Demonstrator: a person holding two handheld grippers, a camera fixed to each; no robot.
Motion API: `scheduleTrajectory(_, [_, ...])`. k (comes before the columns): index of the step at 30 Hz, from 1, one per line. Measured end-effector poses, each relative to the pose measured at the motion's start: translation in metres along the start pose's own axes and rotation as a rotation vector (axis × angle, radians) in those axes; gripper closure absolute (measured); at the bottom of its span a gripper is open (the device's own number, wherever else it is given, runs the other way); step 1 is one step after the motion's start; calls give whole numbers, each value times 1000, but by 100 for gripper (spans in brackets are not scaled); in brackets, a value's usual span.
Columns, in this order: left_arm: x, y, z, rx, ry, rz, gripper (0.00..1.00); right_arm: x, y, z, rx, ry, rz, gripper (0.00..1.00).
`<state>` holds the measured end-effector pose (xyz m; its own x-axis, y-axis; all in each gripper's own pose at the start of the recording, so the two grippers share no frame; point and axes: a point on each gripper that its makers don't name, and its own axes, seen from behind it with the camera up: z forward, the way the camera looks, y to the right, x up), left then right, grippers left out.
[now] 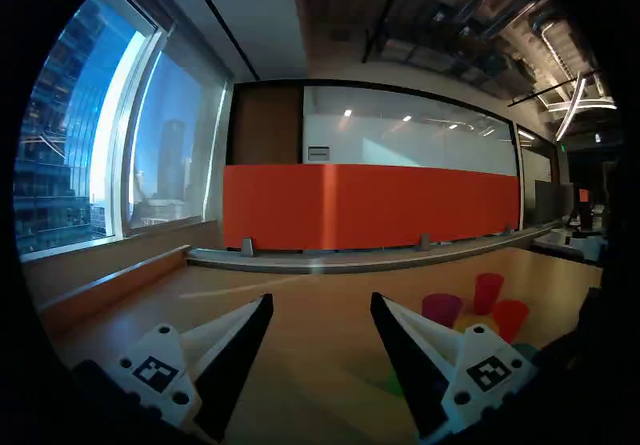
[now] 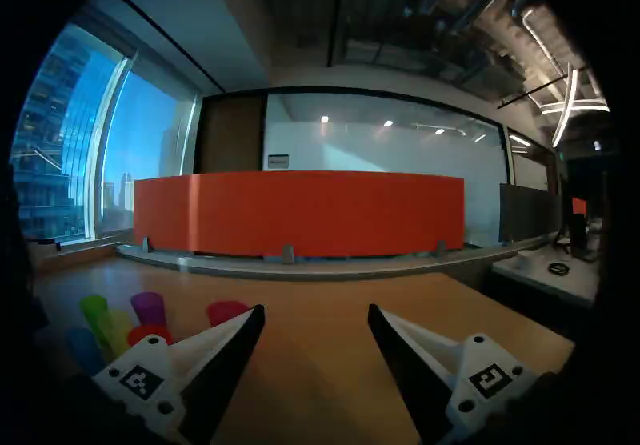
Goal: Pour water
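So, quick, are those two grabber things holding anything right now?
Left gripper: fingers open, holding nothing.
Right gripper: fingers open, holding nothing.

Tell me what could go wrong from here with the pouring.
1. The cups stand packed together; closing on one could well knock its neighbours over.
2. The left gripper and the right gripper are open and aimed past the cups, which lie off to the side, so a swing in may clip one.
3. I cannot tell which cup holds water; a tipped one might wet the wooden table.
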<state>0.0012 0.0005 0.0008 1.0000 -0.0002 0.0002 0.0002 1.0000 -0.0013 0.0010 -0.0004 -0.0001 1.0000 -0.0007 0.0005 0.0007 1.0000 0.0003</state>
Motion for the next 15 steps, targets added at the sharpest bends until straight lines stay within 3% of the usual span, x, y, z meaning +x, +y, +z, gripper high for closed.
scheduleTrajectory(6, [18,5,10,-26,-15,-12,10,23,-7,1,5,-9,-16,0])
scheduleTrajectory(11, [33,2,15,-32,-50,-5,10,46,-12,2,15,-9,-23,0])
scheduleTrajectory(15, [55,-1,17,-38,-39,5,10,65,-14,3,20,-6,-21,0])
